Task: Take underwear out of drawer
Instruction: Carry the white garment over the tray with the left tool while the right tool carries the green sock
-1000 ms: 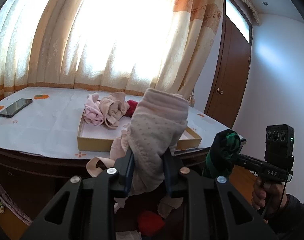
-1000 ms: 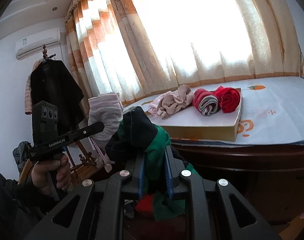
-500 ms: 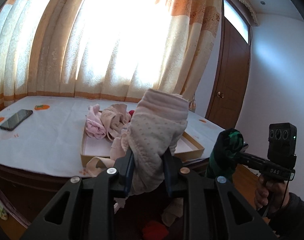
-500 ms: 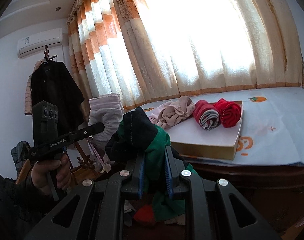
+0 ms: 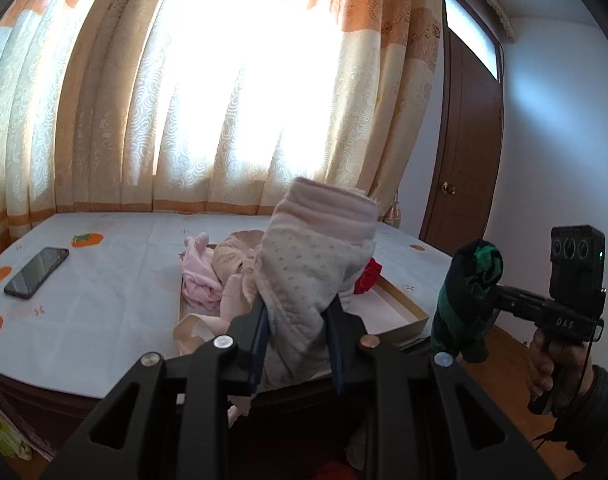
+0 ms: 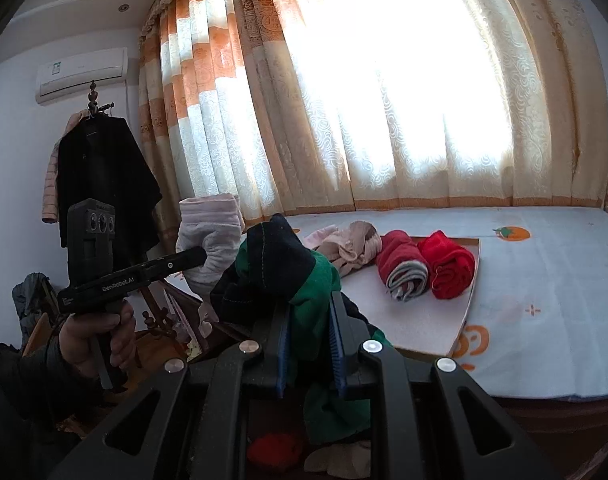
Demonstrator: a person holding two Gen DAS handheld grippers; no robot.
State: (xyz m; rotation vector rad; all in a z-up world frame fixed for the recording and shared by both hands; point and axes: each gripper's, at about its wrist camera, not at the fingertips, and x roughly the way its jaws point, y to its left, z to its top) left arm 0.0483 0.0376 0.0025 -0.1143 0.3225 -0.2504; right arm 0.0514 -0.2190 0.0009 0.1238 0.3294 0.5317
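Black phone (image 5: 36, 273) in left wrist view only

A pale pink dotted underwear (image 5: 316, 280), bunched and upright, is pinched between the left fingers (image 5: 260, 332), its folded top standing above them and loose ends hanging below. A dark navy and green underwear (image 6: 280, 276) is crumpled and clamped between the right fingers (image 6: 282, 356), with green cloth drooping underneath. Both are held up in the air at the worktop's (image 6: 544, 300) near edge, apart from each other.
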